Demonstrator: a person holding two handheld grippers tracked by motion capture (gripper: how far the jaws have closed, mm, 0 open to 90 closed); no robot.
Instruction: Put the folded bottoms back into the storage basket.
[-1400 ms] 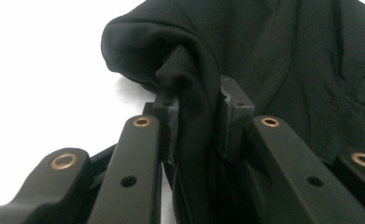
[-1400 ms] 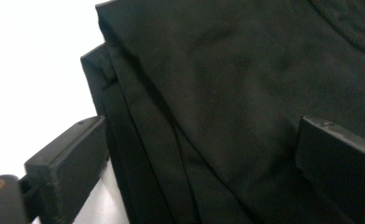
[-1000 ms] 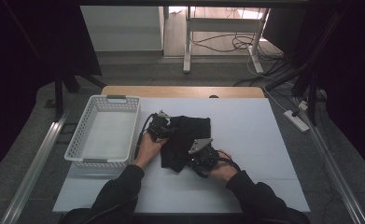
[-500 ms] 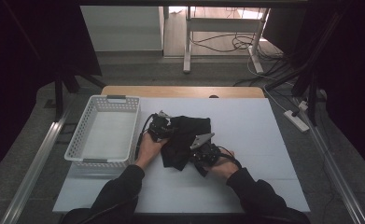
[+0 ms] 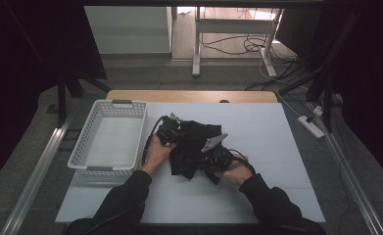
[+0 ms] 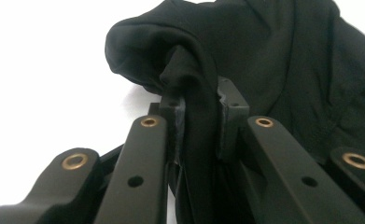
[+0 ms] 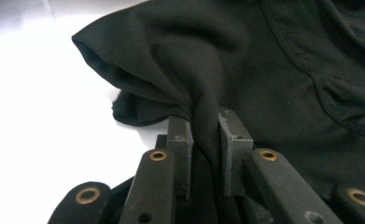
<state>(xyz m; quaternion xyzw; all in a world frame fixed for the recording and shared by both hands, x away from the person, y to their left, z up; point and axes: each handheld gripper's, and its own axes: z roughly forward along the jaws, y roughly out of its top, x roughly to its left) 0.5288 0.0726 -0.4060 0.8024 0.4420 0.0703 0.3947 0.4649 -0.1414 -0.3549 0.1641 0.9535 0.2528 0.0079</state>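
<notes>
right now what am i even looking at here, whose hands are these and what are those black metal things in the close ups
A person sits at a table with a white top and holds a hand-held tool in each hand. Each tool is a gripper with two black jaws that pinch shut.

The wide picture comes from a camera above the person, looking forward and down. There the left gripper is on the left and the right gripper on the right.

The two close-ups come from small cameras that ride on the grippers and look along their jaws. The black bars with brass rivets are those jaws.

On the table lie a crumpled black garment and, left of it, a white plastic basket.

Both grippers have just closed, and each pinches a fold of the garment, as the left gripper view and the right gripper view show.
</notes>
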